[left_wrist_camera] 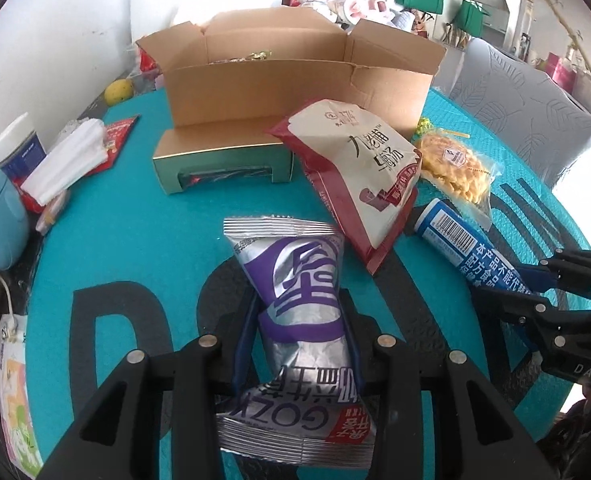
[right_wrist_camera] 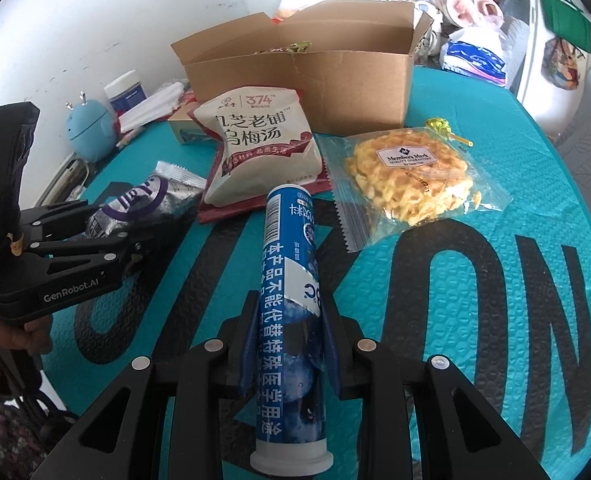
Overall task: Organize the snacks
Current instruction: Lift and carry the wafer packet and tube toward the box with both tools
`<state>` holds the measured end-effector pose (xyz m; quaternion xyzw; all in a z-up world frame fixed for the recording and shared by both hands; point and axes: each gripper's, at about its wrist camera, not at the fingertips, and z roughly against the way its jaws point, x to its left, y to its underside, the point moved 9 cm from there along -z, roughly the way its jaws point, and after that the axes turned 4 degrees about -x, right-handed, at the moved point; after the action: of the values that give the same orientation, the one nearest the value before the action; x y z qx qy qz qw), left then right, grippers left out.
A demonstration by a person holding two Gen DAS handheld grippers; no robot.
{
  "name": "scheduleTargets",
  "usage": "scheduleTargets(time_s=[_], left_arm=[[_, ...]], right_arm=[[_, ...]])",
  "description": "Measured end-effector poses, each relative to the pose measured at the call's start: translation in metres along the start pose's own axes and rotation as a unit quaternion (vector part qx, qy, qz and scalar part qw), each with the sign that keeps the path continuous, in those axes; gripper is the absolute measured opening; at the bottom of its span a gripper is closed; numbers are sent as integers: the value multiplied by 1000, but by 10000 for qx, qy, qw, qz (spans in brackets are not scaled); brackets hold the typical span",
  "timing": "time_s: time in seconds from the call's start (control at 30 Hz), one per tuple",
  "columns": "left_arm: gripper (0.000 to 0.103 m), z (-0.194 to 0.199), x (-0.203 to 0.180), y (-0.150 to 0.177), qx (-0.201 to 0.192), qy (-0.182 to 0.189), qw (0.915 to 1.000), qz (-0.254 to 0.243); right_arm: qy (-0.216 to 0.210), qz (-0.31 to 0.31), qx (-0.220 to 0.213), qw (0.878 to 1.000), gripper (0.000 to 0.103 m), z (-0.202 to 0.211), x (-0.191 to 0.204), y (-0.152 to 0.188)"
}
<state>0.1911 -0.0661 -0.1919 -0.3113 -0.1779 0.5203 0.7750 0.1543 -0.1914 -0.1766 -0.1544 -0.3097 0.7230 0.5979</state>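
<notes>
Left tongs clamped on the silver-and-purple snack packet, at 6 o'clock in the left wrist view, over the teal table. Right tongs clamped on the blue tube, white cap toward the camera. The open cardboard box stands at 12 o'clock, with the red-and-white plum-drink pouch and the clear-wrapped waffle lying before it.

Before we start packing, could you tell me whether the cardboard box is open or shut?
Open: the cardboard box has its flaps raised, with some items visible inside.
</notes>
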Motion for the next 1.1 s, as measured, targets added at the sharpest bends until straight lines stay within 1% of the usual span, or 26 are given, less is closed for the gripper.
scheduleTargets(time_s=[0.3,0.43,0.53,0.77,0.83,0.93,0.97,1.1], left_arm=[[42,-5,0,-3,-29,-28,9999,-94],[42,-5,1,-3,-35,17,10000,-53],[44,-6,1,-3,4,65,10000,-48],[45,-7,-2,-4,64,66,9995,-289],[45,-8,-3,-5,61,54,9995,-293],[39,-6,-9,-5,25,3,9981,-614],[37,-5,-10,-5,20,-8,9979,-647],[37,-2,-10,-4,2,23,9979,-642]], right_arm=[[134,-61,-2,9999,28,-1,2,0],[169,-108,22,9998,28,-3,3,0],[168,-124,2,9998,28,-3,2,-1],[252,-84,-34,9996,28,-4,4,0],[261,-80,-75,9996,28,-5,5,0],[285,-103,-127,9995,28,-4,5,1],[282,-137,-139,9994,28,-4,4,1],[198,-304,-206,9991,28,-2,1,2]])
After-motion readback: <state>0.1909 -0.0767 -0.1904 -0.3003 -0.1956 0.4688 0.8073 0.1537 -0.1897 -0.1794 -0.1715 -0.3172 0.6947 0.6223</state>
